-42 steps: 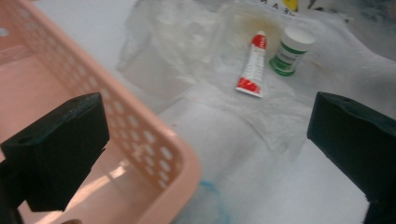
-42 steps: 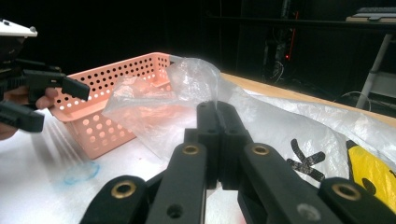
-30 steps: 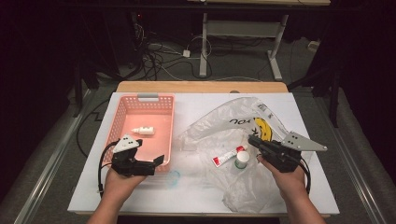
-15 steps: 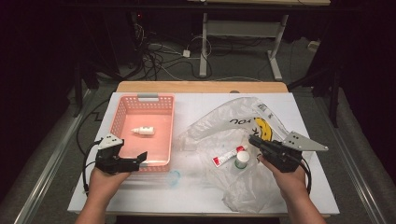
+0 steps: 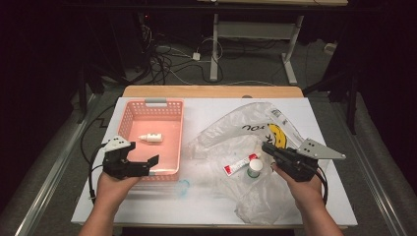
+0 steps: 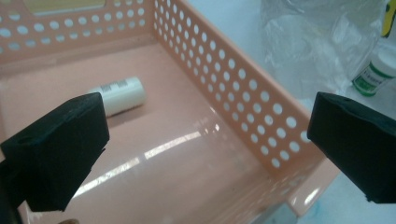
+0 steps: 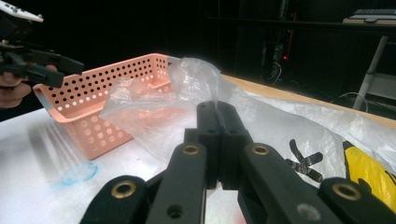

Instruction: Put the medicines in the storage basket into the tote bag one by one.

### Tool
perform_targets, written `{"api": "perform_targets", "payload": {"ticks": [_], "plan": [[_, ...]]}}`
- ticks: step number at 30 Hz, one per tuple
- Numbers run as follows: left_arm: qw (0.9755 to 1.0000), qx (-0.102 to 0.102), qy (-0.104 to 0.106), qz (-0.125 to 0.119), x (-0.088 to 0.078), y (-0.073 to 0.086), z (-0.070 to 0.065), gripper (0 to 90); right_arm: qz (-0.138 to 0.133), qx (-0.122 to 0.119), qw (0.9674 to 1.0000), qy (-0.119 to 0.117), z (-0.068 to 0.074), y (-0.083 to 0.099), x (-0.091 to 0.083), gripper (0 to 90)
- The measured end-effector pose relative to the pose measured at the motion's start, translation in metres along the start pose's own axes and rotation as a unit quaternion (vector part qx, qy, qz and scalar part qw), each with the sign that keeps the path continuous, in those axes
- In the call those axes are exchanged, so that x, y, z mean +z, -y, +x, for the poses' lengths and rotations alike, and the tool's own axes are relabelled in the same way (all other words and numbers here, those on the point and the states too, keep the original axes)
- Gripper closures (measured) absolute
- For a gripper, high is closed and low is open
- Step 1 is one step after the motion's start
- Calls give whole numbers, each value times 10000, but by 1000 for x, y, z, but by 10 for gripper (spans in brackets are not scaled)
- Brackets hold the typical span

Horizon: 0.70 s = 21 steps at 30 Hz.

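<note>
The left hand-held gripper (image 5: 147, 164) is held open over the basket (image 5: 129, 114); one bottle (image 5: 150, 138) is packed. The right hand-held gripper (image 5: 268, 149), clenched on the bag (image 5: 231, 130), has a tube (image 5: 240, 164) and jar (image 5: 254, 168) left at 9 o'clock.

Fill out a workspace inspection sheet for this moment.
Surface: white table, blue smudge near the front.
Job's things: pink basket holding a white bottle; plastic bag with a red tube and a green-labelled jar in its mouth.
Clutter: nothing seen.
Grippers: left gripper open at the basket's front; right gripper shut on the bag.
Cables: one trails from each gripper; more on the floor.
Surroundings: dark, table legs behind.
</note>
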<state>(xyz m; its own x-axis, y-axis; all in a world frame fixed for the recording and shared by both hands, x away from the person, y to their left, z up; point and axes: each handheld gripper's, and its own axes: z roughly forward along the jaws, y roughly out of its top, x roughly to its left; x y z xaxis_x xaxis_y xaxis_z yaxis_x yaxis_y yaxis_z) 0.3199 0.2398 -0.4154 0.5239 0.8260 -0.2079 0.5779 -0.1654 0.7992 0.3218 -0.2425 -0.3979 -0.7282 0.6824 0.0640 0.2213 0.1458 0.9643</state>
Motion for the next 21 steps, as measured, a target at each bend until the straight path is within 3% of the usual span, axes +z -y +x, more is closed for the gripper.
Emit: {"api": "perform_targets", "payload": {"ticks": [3, 11, 16, 21], "plan": [[10000, 73, -7, 32, 3, -13, -2, 0, -7, -7, 10000, -6, 0, 0, 0, 900], [10000, 3, 63, 8, 23, -42, 10, 0, -10, 68, 10000, -19, -2, 1, 0, 900], [9996, 157, 24, 233, 45, -53, 12, 0, 9, 64, 10000, -17, -3, 3, 2, 900], [9991, 120, -43, 406, 61, -59, 22, 0, -15, 71, 10000, -29, -3, 2, 0, 900]]}}
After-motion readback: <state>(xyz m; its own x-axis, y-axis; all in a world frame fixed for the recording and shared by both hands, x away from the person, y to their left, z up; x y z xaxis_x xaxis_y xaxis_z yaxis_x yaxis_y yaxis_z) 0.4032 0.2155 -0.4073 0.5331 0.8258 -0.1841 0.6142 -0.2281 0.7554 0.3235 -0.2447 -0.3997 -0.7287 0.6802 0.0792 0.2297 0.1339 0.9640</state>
